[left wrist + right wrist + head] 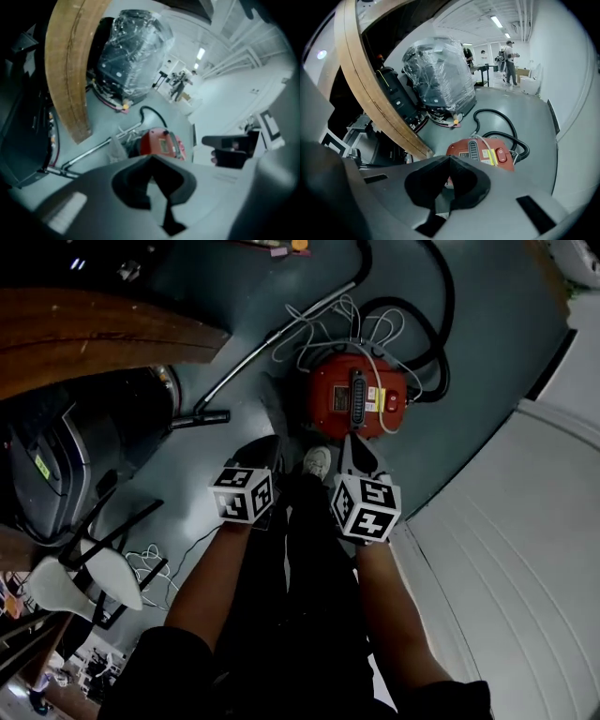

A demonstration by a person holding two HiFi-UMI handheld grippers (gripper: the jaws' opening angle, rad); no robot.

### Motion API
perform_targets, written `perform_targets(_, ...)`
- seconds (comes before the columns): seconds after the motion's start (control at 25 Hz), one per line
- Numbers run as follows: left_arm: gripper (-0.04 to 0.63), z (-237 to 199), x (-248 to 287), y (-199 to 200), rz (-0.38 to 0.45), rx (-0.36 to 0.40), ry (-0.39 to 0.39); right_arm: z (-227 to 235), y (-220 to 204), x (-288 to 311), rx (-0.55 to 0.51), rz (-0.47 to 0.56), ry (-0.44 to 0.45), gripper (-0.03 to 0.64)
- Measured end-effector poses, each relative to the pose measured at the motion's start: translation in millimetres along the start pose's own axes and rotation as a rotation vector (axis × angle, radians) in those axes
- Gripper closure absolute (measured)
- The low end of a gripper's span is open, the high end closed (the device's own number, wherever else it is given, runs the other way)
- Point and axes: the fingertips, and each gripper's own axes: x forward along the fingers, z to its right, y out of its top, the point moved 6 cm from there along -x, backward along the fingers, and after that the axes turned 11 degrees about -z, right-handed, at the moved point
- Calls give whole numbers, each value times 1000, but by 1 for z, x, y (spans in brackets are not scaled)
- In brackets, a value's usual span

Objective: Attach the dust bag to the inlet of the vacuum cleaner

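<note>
Above the floor [487,371], near the red vacuum [359,397], the left gripper [265,448] and right gripper [356,448] hang empty, jaws pressed together.

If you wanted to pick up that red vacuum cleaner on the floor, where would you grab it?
Probably by the black handle along the top of the red vacuum cleaner, coming straight down from above: it faces up, and the round body looks too wide.
</note>
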Motion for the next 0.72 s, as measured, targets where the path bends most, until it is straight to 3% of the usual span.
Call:
perform_targets(0.36, 597, 98, -131, 100, 159, 120, 13, -50, 87, -135, -18, 199, 68, 618)
perform_targets(0.56, 597, 156, -206, 152, 257, 160, 28, -60, 132, -222, -30, 325, 60, 618)
perform_targets(0.72, 597, 200, -261, 189, 364, 246, 47, -71, 166, -280, -57, 451, 47, 618)
